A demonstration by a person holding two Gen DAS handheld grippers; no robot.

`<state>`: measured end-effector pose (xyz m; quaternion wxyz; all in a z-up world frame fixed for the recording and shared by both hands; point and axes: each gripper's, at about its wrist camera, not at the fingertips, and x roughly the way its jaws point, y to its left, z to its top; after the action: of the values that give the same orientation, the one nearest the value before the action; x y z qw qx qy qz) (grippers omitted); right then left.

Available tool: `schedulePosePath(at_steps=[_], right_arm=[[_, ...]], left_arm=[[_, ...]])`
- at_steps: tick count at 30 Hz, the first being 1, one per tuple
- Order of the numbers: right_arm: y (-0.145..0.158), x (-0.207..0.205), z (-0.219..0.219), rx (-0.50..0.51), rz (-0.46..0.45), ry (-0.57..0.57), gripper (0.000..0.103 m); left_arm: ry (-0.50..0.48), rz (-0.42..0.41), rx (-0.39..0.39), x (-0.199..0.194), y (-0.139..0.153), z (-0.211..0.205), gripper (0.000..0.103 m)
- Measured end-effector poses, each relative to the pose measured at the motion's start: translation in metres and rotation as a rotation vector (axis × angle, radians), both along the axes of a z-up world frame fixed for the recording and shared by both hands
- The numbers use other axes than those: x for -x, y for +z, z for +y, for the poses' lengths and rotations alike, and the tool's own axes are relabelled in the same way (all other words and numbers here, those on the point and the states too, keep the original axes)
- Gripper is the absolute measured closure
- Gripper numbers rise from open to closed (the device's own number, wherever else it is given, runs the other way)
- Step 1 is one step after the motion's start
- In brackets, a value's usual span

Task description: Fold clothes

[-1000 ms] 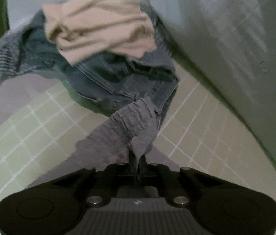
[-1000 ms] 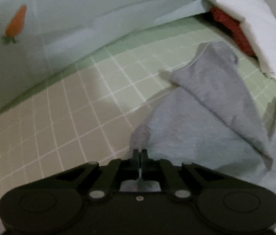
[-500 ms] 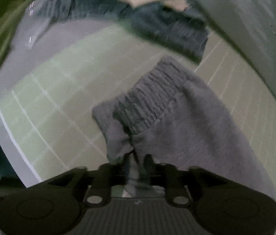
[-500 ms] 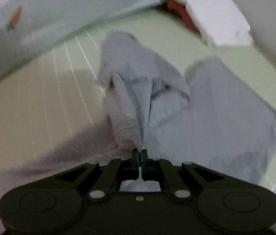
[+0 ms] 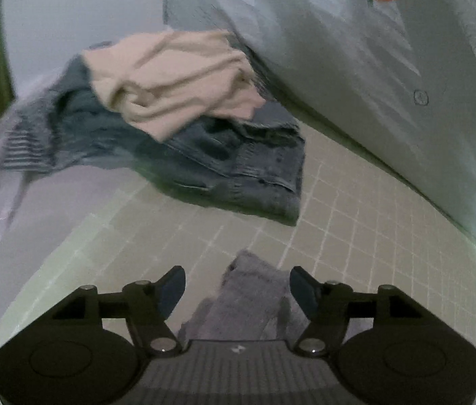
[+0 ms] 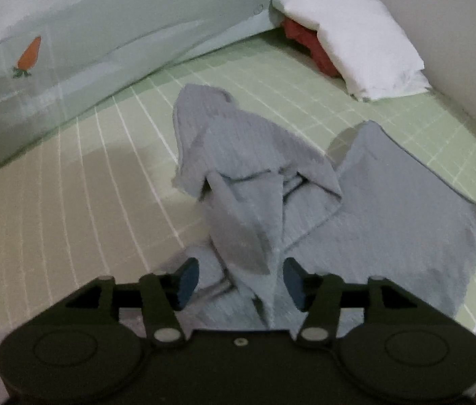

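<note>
Both grippers have just let go. A second ago the left gripper (image 5: 237,291) and the right gripper (image 6: 240,282) were each pinched tight on a corner of the grey garment (image 6: 366,209); now their jaws have just been opening and stand well apart. Grey cloth lies between each pair of fingers, but the pads do not press on it, so neither gripper holds anything.

The garment lies on the green gridded mat (image 6: 69,202) in a loose heap. One part lies fairly flat toward the right edge of the mat; another part stands up in a peaked ridge in the middle, with creases beneath it. In the left wrist view only a small bunched end of the grey cloth (image 5: 254,290) shows, right in front of the fingers.

I judge this as the end of one fold: the held corners have been carried across and dropped. The result looks rumpled rather than flat, so smoothing or a fresh grip on an edge is probably needed before this piece counts as folded.

No basket, bin or box is in view, so nothing sits inside a container. An unfolded pile waits at the far end of the mat: a beige garment (image 5: 173,81) on top of blue jeans (image 5: 238,168). At the other end, near the wall, a folded white cloth (image 6: 349,40) lies over something red (image 6: 308,42).
</note>
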<state>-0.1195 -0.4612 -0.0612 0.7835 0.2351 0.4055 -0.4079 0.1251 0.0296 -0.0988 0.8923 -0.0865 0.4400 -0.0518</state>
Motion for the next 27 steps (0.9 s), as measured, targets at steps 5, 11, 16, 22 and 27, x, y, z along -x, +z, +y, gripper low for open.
schedulePosePath(at_steps=[5, 11, 16, 22, 27], right_arm=[[0.002, -0.008, -0.002, -0.014, 0.012, -0.011, 0.042], [-0.002, -0.013, -0.005, -0.013, 0.043, -0.034, 0.041], [-0.004, -0.021, -0.006, 0.002, 0.056, -0.048, 0.043], [0.003, -0.030, -0.007, 0.034, 0.033, -0.045, 0.044], [0.007, -0.044, 0.004, 0.074, 0.045, -0.001, 0.044]], left_arm=[[-0.054, 0.074, -0.008, -0.027, -0.028, -0.011, 0.041], [-0.108, 0.009, -0.017, -0.029, -0.012, -0.017, 0.090], [-0.141, -0.158, 0.100, -0.054, 0.038, -0.021, 0.094], [-0.094, -0.427, 0.212, -0.116, 0.071, -0.041, 0.091], [-0.047, -0.320, 0.157, -0.136, 0.062, -0.036, 0.050]])
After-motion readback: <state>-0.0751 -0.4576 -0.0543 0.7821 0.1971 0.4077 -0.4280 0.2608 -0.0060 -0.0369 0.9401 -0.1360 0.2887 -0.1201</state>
